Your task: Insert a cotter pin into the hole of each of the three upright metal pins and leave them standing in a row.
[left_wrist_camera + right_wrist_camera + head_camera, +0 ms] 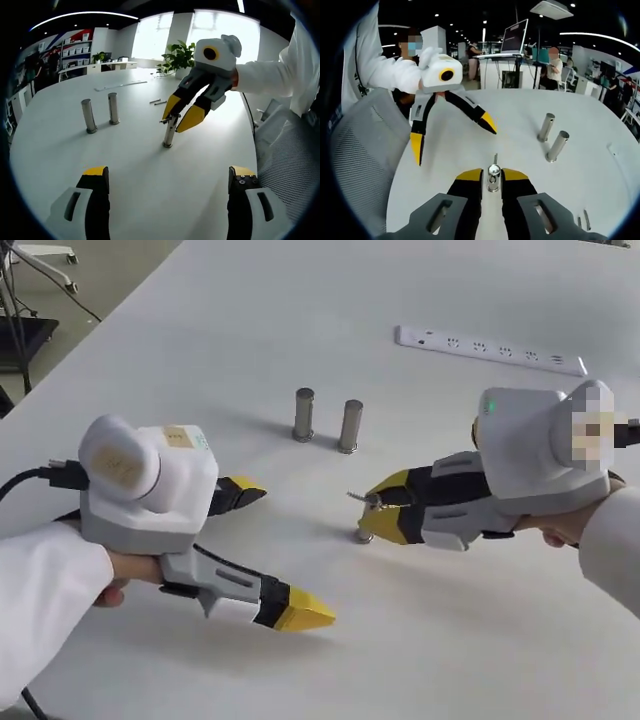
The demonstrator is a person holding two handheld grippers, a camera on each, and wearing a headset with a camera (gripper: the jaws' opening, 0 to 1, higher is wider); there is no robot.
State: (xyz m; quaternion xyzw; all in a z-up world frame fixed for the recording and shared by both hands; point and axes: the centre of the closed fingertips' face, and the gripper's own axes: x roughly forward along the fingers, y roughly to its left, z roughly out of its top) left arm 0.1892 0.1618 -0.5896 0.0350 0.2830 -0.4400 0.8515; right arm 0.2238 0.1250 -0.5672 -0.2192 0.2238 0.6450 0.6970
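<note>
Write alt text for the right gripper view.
The right gripper grips an upright silver metal pin between its yellow-tipped fingers, a thin cotter pin poking out beyond. Two more upright pins stand at right; the open left gripper hovers upper left.

The upright metal pins are brushed steel with a soft sheen; the cotter pin in my right gripper is bright bare metal. The table is smooth, matt white. My left gripper is matt white-grey plastic with yellow tips.

Count: 3 metal pins, 3 cotter pins (2 loose), 1 pwr strip, 2 grippers.
</note>
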